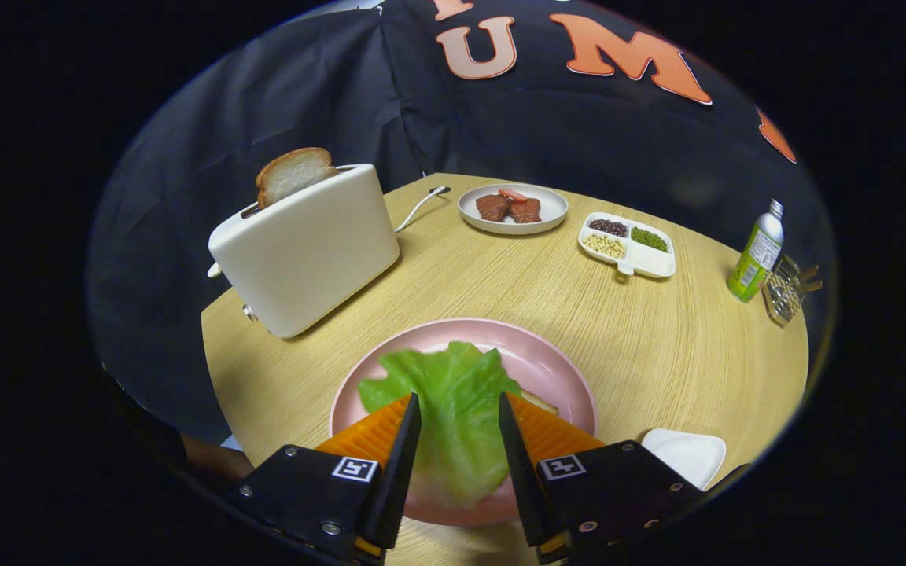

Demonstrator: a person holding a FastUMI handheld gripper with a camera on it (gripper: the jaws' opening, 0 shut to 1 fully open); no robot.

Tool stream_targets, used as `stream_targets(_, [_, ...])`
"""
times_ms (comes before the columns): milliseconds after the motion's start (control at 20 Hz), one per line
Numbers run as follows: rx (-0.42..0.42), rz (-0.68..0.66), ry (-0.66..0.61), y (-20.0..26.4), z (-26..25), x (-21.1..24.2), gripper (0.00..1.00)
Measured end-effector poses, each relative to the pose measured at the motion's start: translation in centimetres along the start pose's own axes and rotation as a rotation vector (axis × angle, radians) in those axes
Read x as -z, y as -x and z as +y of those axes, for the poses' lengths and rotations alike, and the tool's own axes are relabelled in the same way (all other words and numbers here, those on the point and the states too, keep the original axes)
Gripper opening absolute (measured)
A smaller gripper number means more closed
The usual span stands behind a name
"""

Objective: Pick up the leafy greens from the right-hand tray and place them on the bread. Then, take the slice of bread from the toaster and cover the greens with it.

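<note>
A green lettuce leaf (pixel 453 409) lies between the fingers of my gripper (pixel 459 440) and fills the gap from one finger to the other. The gripper is shut on the leaf, which spreads forward over the pink plate (pixel 547 362). A corner of a bread slice (pixel 541 403) peeks out on the plate from under the leaf's right side. Beyond the plate to the left stands a white toaster (pixel 311 251) with a slice of bread (pixel 292 173) sticking up from its slot. A white tray (pixel 685 454) sits just right of the right finger.
At the back of the round wooden table (pixel 657 346) are a white plate of meat pieces (pixel 513 209) and a divided dish of beans (pixel 627 244). A green bottle (pixel 756 255) and a wire rack (pixel 787 292) stand at the far right edge.
</note>
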State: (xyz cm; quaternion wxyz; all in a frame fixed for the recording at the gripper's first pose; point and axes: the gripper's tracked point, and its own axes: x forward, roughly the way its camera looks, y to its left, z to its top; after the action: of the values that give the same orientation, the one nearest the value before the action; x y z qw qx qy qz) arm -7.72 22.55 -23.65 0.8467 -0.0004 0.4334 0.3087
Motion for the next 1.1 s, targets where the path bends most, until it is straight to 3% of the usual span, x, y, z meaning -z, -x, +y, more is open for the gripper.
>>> stream_targets(250, [0.019, -0.04, -0.032, 1.4, 0.6, -2.8, 0.67])
stream_targets(500, [0.006, -0.054, -0.036, 2.3, 3.2, -6.4, 0.86])
stream_targets(1100, [-0.199, -0.1, -0.107, 1.4, 13.6, -18.8, 0.89])
